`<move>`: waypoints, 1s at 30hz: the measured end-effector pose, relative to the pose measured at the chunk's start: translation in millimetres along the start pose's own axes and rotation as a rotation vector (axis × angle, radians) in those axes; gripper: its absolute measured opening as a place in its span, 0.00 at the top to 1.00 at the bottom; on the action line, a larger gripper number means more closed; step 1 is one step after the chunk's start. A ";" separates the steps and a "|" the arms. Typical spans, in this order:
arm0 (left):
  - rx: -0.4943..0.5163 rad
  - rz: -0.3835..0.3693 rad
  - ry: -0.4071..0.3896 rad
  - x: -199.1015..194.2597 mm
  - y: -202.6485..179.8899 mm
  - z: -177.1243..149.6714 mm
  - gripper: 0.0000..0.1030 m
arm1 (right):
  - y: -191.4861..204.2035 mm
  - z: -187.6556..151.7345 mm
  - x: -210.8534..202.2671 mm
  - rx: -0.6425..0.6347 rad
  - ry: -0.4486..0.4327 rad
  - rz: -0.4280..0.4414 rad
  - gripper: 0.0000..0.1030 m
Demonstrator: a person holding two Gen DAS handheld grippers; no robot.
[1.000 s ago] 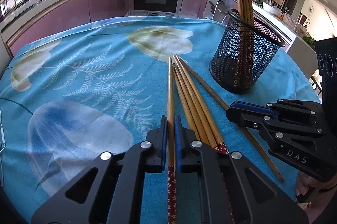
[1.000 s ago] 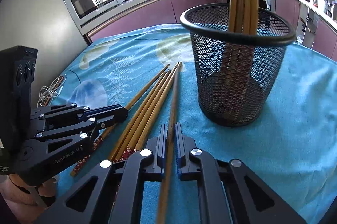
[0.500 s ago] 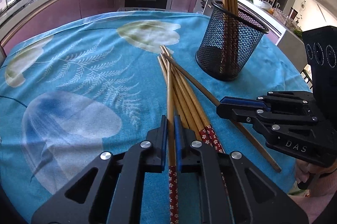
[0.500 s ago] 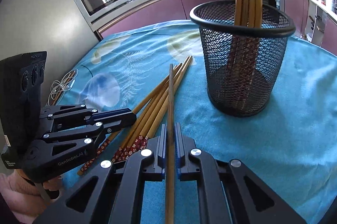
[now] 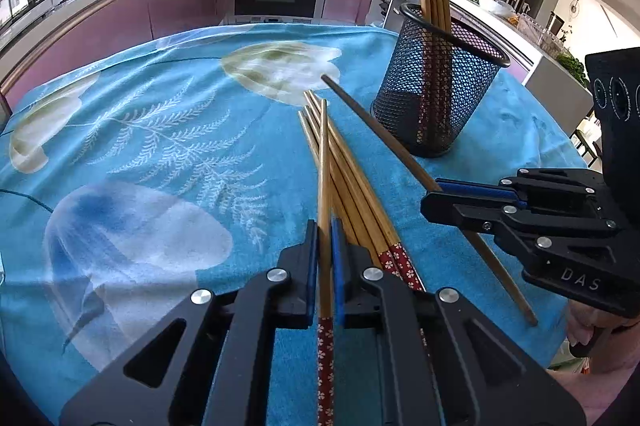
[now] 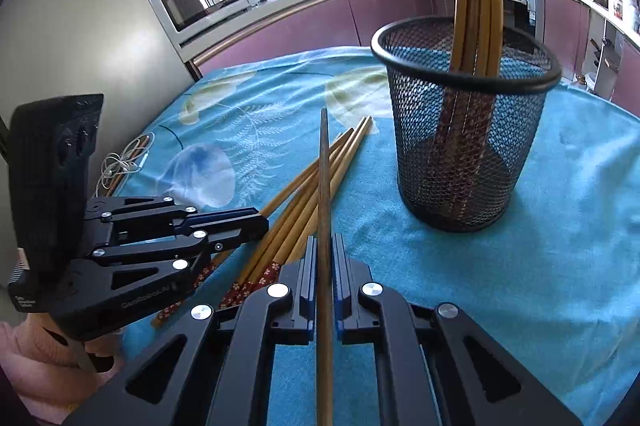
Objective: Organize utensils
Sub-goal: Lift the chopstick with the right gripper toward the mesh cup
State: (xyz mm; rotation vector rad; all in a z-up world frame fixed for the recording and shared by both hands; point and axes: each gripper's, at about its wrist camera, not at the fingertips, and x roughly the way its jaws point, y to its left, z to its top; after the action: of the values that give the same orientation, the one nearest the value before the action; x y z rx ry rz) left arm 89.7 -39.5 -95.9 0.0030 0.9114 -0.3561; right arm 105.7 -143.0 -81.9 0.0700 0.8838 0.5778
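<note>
Over the last second one chopstick (image 5: 325,186) has been raised from the loose bundle (image 5: 352,182) by the left gripper (image 5: 325,246), which is clamped shut on it. Likewise, a darker chopstick (image 6: 325,194) has been tilted tip-up in the shut right gripper (image 6: 325,258). Both seem ready for the black wire-mesh cup (image 6: 464,130), ahead and right of both grippers, where slim, smooth bamboo sticks already stand. The worktop (image 5: 160,130) is draped in soft blue printed cloth.
</note>
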 end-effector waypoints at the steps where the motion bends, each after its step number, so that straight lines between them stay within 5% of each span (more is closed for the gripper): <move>1: -0.002 -0.005 -0.008 -3.3 0.3 0.1 0.93 | 0.8 0.2 -5.2 -0.007 -0.010 0.006 0.94; 18: 0.007 -0.232 -0.258 -105.0 -9.4 36.8 0.93 | -5.3 25.3 -103.6 -0.040 -0.289 0.001 0.94; 30: 0.022 -0.235 -0.395 -128.5 -26.3 90.1 0.93 | -16.3 65.9 -140.4 -0.063 -0.405 -0.035 0.94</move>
State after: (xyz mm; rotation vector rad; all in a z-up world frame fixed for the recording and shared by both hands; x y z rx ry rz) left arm 79.6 -39.4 62.9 -0.1507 0.5163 -0.5630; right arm 93.0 -216.1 55.3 0.1104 0.4720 0.5337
